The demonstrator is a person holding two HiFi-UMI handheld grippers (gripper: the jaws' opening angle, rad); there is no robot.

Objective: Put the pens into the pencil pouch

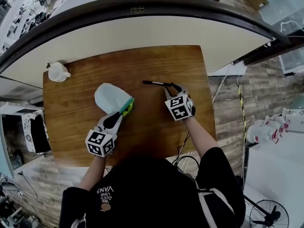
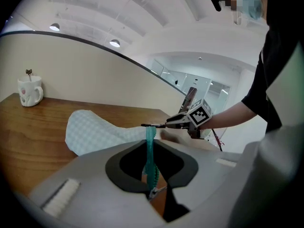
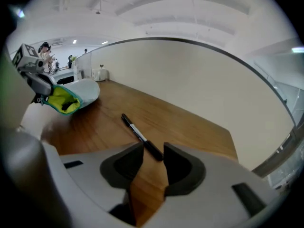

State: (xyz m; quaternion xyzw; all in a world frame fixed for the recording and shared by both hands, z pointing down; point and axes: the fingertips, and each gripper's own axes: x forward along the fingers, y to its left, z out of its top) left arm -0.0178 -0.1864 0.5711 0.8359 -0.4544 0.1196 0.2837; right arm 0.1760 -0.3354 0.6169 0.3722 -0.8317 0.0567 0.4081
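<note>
A pale blue checked pouch (image 1: pixel 110 97) lies on the wooden table (image 1: pixel 76 122), its yellow-lined mouth (image 1: pixel 127 107) turned toward the right. My left gripper (image 1: pixel 117 118) is shut on the pouch's teal zipper edge (image 2: pixel 150 148) and holds that mouth open. A black pen (image 1: pixel 156 83) with a white band lies on the table to the right of the pouch. My right gripper (image 1: pixel 172 87) is at the pen's right end. In the right gripper view the pen (image 3: pixel 137 133) has its near end in the gap of the open jaws (image 3: pixel 153 154), and the pads do not press it.
A white mug (image 1: pixel 58 72) with a spoon stands at the table's far left corner. Behind the table runs a cream wall under a dark curved rail (image 1: pixel 142 6). The table's right edge (image 1: pixel 209 103) drops to a wood-look floor with cables.
</note>
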